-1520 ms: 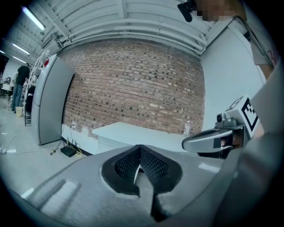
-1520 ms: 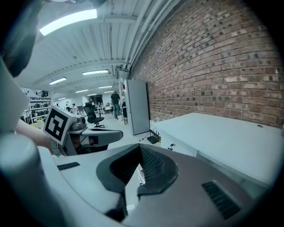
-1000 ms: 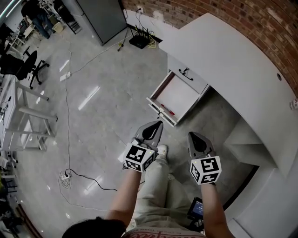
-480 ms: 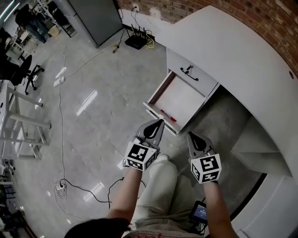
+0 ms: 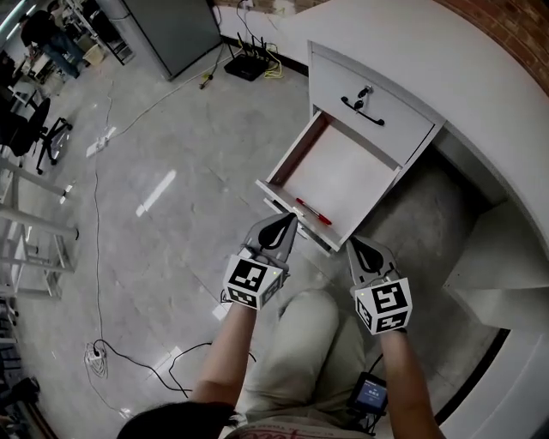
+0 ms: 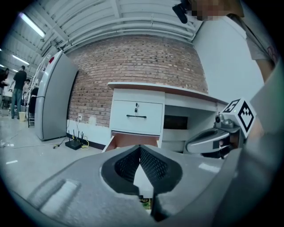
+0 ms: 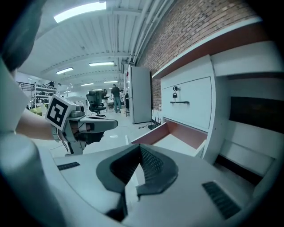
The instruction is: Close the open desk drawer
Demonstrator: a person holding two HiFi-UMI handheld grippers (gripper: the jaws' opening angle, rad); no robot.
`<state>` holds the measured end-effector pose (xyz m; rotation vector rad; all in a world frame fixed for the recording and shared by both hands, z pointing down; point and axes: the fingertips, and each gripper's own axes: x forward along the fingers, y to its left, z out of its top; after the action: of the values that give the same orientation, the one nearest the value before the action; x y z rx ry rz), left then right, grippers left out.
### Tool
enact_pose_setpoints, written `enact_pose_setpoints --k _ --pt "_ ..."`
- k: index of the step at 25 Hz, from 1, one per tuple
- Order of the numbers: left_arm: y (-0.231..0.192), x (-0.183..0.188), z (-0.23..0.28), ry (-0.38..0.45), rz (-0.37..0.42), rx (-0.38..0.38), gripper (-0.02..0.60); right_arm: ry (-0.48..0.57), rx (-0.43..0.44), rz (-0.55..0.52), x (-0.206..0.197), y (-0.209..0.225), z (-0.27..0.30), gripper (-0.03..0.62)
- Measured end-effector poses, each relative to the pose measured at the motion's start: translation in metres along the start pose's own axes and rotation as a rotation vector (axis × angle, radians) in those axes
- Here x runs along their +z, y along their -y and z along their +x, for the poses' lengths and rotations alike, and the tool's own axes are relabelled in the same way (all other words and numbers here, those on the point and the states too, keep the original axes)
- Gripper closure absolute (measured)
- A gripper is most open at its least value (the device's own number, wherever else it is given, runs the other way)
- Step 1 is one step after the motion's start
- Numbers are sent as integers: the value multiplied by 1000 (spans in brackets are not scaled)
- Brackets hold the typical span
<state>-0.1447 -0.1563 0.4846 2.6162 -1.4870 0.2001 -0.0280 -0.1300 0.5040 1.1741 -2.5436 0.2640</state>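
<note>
The white desk [image 5: 467, 81] has its lower drawer [image 5: 343, 176] pulled out, with a red pen [image 5: 314, 211] lying just behind its front panel [image 5: 296, 225]. Above it the upper drawer [image 5: 375, 110] is closed and has a black handle. My left gripper [image 5: 292, 223] is shut and empty, its tip right at the front panel's near edge. To the right, the right gripper [image 5: 353, 245] is also shut and empty, just short of the panel's right corner. The left gripper [image 6: 140, 147] points level at the open drawer [image 6: 133, 140]. In the right gripper view the right gripper [image 7: 141, 147] has the open drawer [image 7: 175, 135] ahead on its right.
My bent knee [image 5: 309, 343] is below the grippers. A router with cables [image 5: 246, 66] sits on the floor by the brick wall, beside a grey cabinet [image 5: 176, 26]. A cable [image 5: 96, 249] runs across the floor to a power strip [image 5: 96, 360]. The desk's kneehole [image 5: 446, 206] opens to the drawer's right.
Both grippers and the head camera have come down toward the drawer, which now looks larger and closer. The tips now lie at its front panel. Both stay shut.
</note>
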Motion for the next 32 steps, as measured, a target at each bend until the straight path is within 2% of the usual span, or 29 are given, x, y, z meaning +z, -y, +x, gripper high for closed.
enact_pose_setpoints --k 10,14,19,25,32 --pt "-16 -89 12 -20 4 -27 574 61 -21 -52 -58 17 29 585" --pt "-19 -114 15 -50 1 -44 497 90 -26 -70 -65 20 34 585" --pt "-25 -148 23 -91 3 -43 465 92 -31 -100 -79 23 36 585" --pt "-29 -164 46 -105 5 -48 444 73 -29 -130 -94 23 33 585" --pt "-31 -159 61 -86 33 -73 439 61 -43 -144 -98 38 33 585"
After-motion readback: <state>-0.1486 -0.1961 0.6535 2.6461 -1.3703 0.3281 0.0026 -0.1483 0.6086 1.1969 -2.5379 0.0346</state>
